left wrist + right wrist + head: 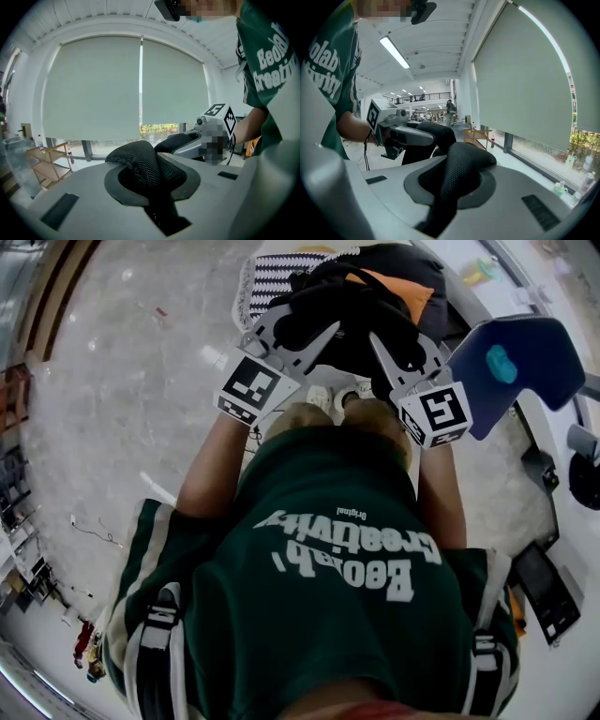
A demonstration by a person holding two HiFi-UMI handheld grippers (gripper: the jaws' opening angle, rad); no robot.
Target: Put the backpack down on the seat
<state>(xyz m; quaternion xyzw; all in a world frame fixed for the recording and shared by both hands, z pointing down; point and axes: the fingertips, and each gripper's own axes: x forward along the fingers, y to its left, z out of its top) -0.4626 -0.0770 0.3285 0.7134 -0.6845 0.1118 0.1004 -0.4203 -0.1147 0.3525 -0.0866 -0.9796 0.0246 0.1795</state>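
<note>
I hold a black backpack [361, 306] with an orange patch up in front of me, above the floor. My left gripper [302, 334] is shut on one black mesh shoulder strap [143, 161], which bulges out between its jaws. My right gripper [392, 351] is shut on the other mesh strap [461, 171]. The two grippers stand close together, each showing in the other's view: the right gripper [213, 129] and the left gripper [396, 129]. A blue seat [525, 357] with a teal spot stands to my right, beside the bag.
A black-and-white striped cushion or mat [272, 273] lies under the far side of the backpack. Pale stone floor [122, 381] spreads to the left. Dark equipment [548, 592] sits on the floor at the right. A large blinded window [126, 84] and a wooden rack [47, 161] stand ahead.
</note>
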